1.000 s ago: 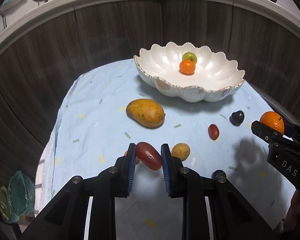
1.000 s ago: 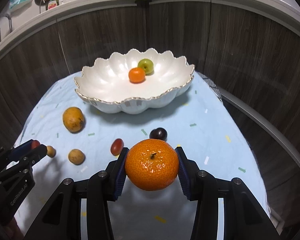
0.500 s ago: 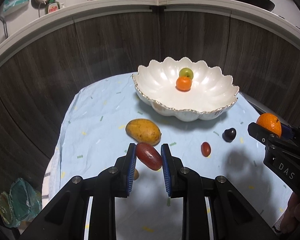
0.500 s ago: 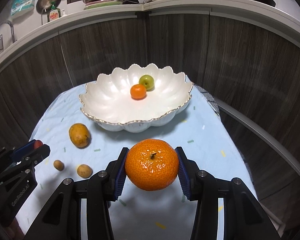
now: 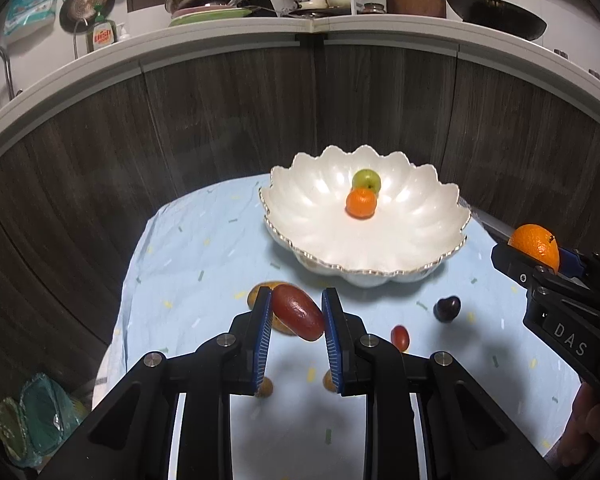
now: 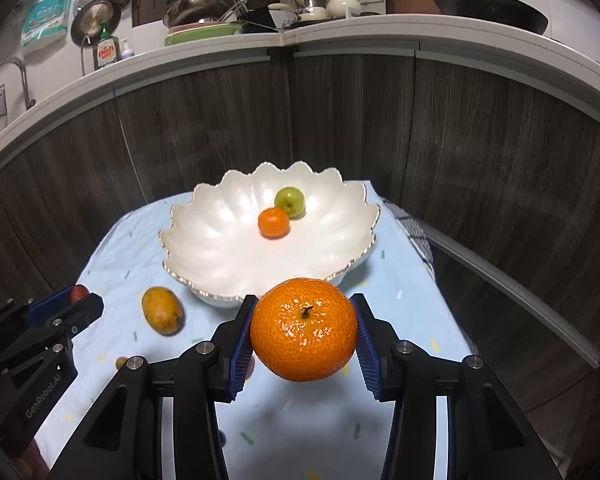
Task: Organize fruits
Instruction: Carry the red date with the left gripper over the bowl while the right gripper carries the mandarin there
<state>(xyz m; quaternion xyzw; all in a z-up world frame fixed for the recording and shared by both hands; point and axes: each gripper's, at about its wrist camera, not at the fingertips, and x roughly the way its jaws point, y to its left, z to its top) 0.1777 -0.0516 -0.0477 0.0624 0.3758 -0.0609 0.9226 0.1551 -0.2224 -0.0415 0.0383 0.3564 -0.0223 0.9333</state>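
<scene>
My left gripper (image 5: 296, 312) is shut on a dark red oblong fruit (image 5: 298, 312) and holds it above the blue cloth, short of the bowl. My right gripper (image 6: 304, 328) is shut on a large orange (image 6: 304, 329), also raised in front of the bowl. The white scalloped bowl (image 5: 420, 256) (image 6: 196, 240) holds a small orange (image 5: 361, 203) and a green fruit (image 5: 366, 179). On the cloth lie a yellow mango (image 6: 162, 309), a dark plum (image 5: 447, 308), a small red fruit (image 5: 400, 337) and small brown fruits (image 5: 265, 387).
The table with the light blue cloth (image 5: 204, 248) stands against dark wooden cabinet fronts (image 5: 220, 120). A counter with pans and dishes (image 5: 204, 0) runs above. A teal bag (image 5: 36, 416) lies on the floor at the left.
Both grippers have risen with their fruits and tilted, so the bowl now sits lower and nearer the middle of both views. The fruits on the cloth have not moved.
</scene>
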